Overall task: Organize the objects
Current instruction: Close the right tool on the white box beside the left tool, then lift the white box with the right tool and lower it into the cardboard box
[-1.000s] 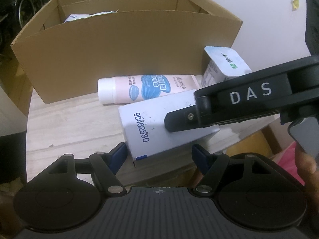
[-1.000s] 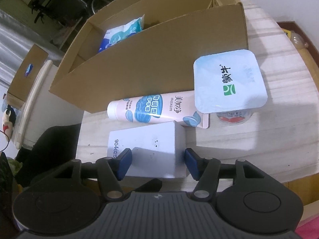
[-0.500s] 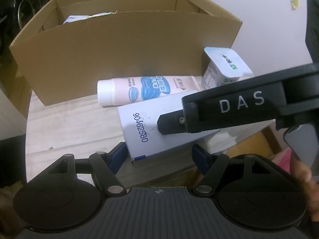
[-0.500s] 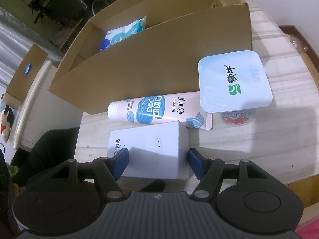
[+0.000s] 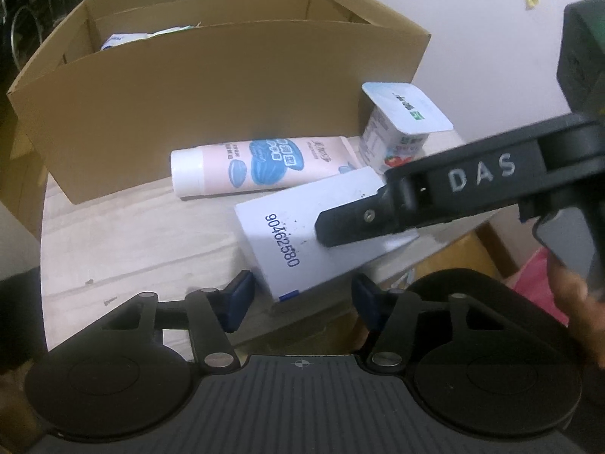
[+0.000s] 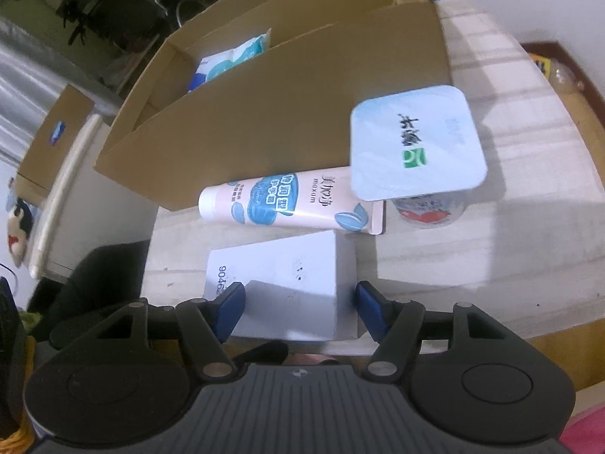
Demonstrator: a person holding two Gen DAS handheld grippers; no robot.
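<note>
A white box (image 5: pixel 302 208) printed with a dark number lies at the table's near edge, in front of a pink tube (image 5: pixel 261 162) and a yogurt cup (image 5: pixel 401 121). My left gripper (image 5: pixel 300 299) has the box's near corner between its blue pads; the jaws are closing and gaps still show on both sides. In the right wrist view my right gripper (image 6: pixel 300 302) is shut across the near end of the white box (image 6: pixel 280 261), a pad against each side. One of its black fingers (image 5: pixel 378 212) crosses the box in the left wrist view.
A tall open cardboard carton (image 5: pixel 211 98) stands behind the objects and holds a blue and white packet (image 6: pixel 230 60). The tube (image 6: pixel 287 200) and cup (image 6: pixel 412 143) lie against its front wall. The wooden table (image 5: pixel 132 234) ends just below the box. A hand (image 5: pixel 574 302) shows at right.
The left gripper's pads have drawn closer together around the box's corner. The right gripper's finger slid left over the box, then back right. The box barely shifted.
</note>
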